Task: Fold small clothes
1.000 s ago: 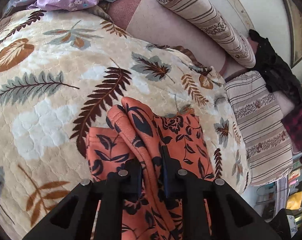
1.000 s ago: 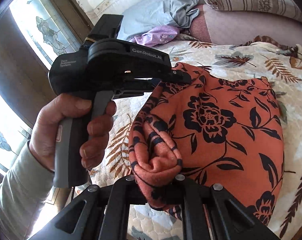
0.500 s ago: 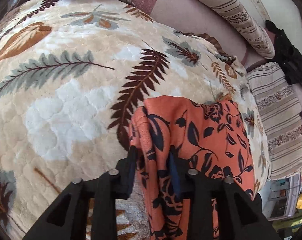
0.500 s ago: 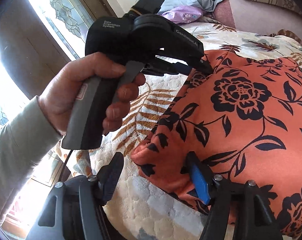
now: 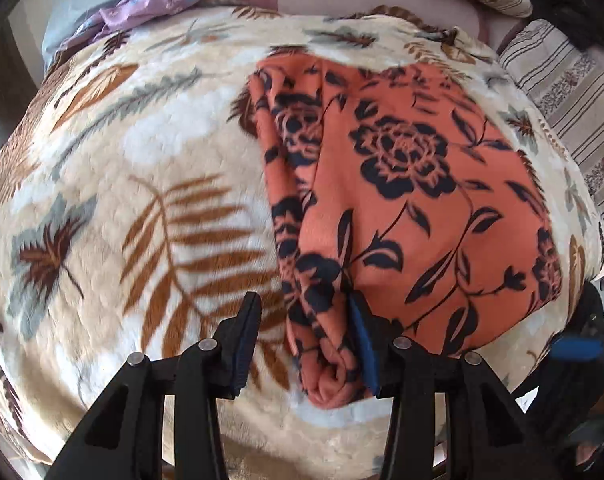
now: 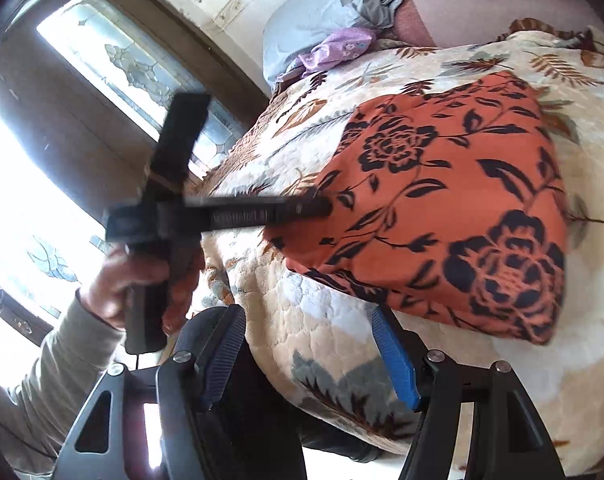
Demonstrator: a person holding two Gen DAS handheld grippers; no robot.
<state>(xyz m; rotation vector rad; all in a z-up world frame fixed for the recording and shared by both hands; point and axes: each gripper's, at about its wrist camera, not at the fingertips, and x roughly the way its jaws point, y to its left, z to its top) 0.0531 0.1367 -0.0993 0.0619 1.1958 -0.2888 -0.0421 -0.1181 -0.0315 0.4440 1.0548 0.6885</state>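
An orange garment with black flowers lies folded flat on the leaf-print bed blanket; it also shows in the right wrist view. My left gripper is open, its jaws astride the garment's rolled near-left edge, which lies between them against the right finger. My right gripper is open and empty, just short of the garment's near edge over the blanket. The left gripper's body, blurred, shows in the right wrist view at the garment's left edge.
A purple cloth and a grey-blue garment lie at the head of the bed. Striped pillows are at the right. A window and the bed's edge are to the left.
Both grippers have let go of the orange garment and opened. They pulled back toward the near edge, and the garment now lies flat on the blanket.
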